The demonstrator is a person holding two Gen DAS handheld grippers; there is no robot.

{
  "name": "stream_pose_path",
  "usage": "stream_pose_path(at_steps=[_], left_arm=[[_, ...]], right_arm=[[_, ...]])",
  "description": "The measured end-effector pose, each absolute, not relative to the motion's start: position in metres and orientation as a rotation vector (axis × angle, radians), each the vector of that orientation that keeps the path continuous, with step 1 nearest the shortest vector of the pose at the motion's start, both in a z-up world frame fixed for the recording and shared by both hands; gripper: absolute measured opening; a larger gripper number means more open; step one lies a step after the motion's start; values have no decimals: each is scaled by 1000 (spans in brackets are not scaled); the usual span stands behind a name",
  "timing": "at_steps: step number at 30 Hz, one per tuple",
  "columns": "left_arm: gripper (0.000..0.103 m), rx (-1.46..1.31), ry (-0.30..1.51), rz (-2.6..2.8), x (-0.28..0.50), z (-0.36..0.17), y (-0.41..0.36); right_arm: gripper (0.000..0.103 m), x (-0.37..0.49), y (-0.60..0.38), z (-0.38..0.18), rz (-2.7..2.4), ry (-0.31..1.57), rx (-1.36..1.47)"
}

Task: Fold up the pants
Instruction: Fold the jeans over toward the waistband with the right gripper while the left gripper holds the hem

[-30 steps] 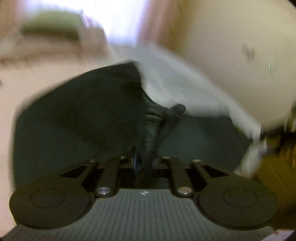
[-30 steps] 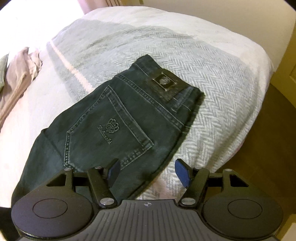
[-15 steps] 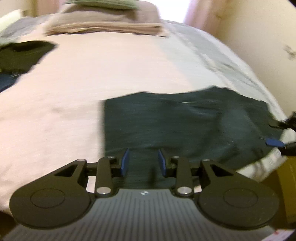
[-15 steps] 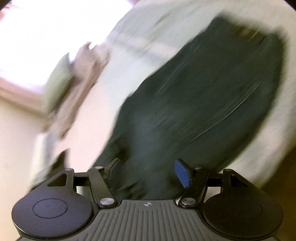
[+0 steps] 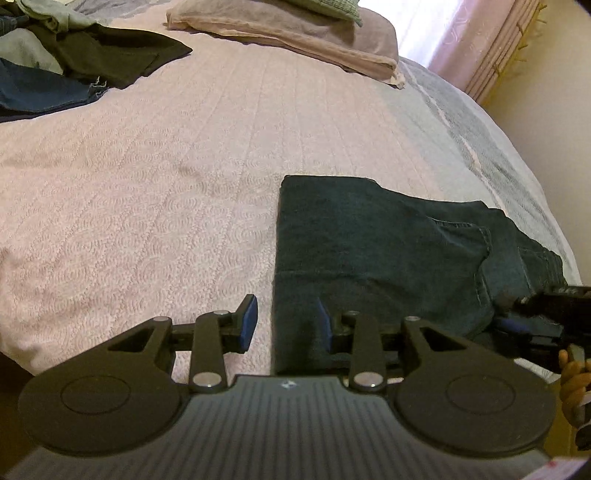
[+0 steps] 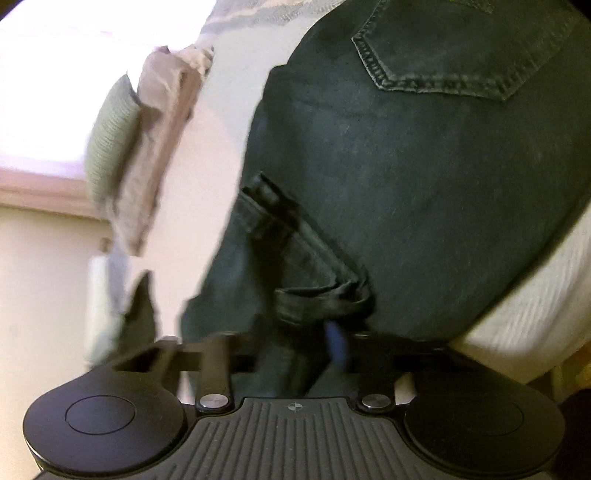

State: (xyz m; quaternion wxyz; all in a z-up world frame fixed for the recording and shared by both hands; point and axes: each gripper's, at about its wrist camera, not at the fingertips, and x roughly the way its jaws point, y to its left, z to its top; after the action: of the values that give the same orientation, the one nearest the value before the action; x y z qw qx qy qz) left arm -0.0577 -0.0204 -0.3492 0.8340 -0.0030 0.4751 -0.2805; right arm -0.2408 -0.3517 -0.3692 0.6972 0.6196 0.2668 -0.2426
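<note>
I count one pair of pants (image 5: pixel 388 254), two claws: left claw (image 5: pixel 286 325) narrowly parted, empty; only the right view shows my right claw (image 6: pixel 295 350) closing around denim.

Left wrist view: mounted just behind the left gripper (image 5: pixel 284 323), looking forward and steeply down over the bed (image 5: pixel 166 206). Takes in the folded pants (image 5: pixel 388 251) near the bed's close edge, the stack of folded laundry (image 5: pixel 295 33) at the far side, a heap of dark clothes (image 5: pixel 92 62) far left, and the right gripper (image 5: pixel 532 325) at the pants' right edge

Right wrist view: mounted just behind the right gripper (image 6: pixel 295 343), pressed very close to the pants (image 6: pixel 424 184), rolled to one side, somewhat blurred; denim fills most of the frame

Shared by both: the pants, the bed (image 6: pixel 535 325) and the stack of folded laundry (image 6: pixel 147 147) beyond the pants
</note>
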Motion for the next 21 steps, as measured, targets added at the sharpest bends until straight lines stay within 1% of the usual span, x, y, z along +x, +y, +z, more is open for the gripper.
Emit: stream_pose_path(at_steps=[1,3,4,5,6,9,12,13,16,17,19,20,21], left_arm=[[29,-8,1008,-595,-56,-349,-19],[29,-6,1008,-597,-54,-349,-18],[29,-3,1008,-597,-53,-349,-17],[29,1,1009,-594,-53,-349,-16],[29,4,1012,-591,-52,-349,-15],[29,-2,1026,-581,-50,-353,-12],[29,-8,1033,-577,-49,-354,-10],[29,-7,1032,-579,-49,-354,-10],[30,5,1030,-587,-49,-353,-9],[30,7,1030,-588,-49,-353,-9],[30,6,1030,-587,-48,-353,-8],[30,1,1029,-587,-48,-353,-8],[30,-6,1030,-587,-47,-352,-7]], right_arm=[[24,-240,-352,-371,-550,611,1391],[26,-250,-345,-372,-541,586,1450],[30,-255,-344,-372,-535,580,1464],[37,-260,-341,-372,-530,582,1464],[39,-266,-339,-371,-532,572,1456],[41,-278,-338,-372,-538,514,1481],[41,-274,-338,-377,-548,498,1493],[42,-271,-337,-378,-547,491,1488],[52,-267,-336,-380,-549,463,1485],[52,-264,-335,-380,-552,458,1479],[52,-255,-335,-382,-574,489,1446],[45,-249,-335,-382,-595,518,1423],[30,-253,-334,-382,-605,522,1408]])
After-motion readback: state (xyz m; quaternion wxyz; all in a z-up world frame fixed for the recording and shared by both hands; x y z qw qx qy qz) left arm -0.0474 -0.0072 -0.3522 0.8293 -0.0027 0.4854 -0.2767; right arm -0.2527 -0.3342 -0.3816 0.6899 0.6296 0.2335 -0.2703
